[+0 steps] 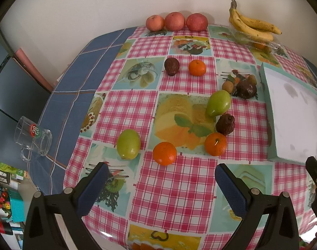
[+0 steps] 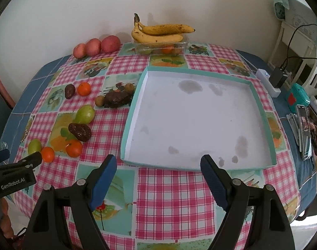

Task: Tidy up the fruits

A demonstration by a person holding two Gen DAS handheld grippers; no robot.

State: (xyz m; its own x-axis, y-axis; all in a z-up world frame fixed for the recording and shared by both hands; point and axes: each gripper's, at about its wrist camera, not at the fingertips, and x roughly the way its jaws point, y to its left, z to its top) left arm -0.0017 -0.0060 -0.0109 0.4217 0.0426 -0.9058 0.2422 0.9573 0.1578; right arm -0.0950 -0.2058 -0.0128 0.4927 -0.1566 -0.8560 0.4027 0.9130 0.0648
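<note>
Both the left gripper (image 1: 161,184) and right gripper (image 2: 158,179) hung wide-jawed and empty as the round, glossy orange tangerine (image 1: 164,153) on the checked counter (image 1: 175,187), likely firm but prone to rolling, invited a grip across its middle.

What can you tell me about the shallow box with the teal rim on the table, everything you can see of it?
The shallow box is square with low teal walls and a white floor, looking like cardboard, perhaps a box lid turned up. It lies flat on the checked tablecloth, open side up, with nothing in it. Greyish stains mark the floor, near the far side and along the near edge. The loose fruit lies to its left, none clearly touching it; the bananas sit beyond it. Neither gripper touches it.
</note>
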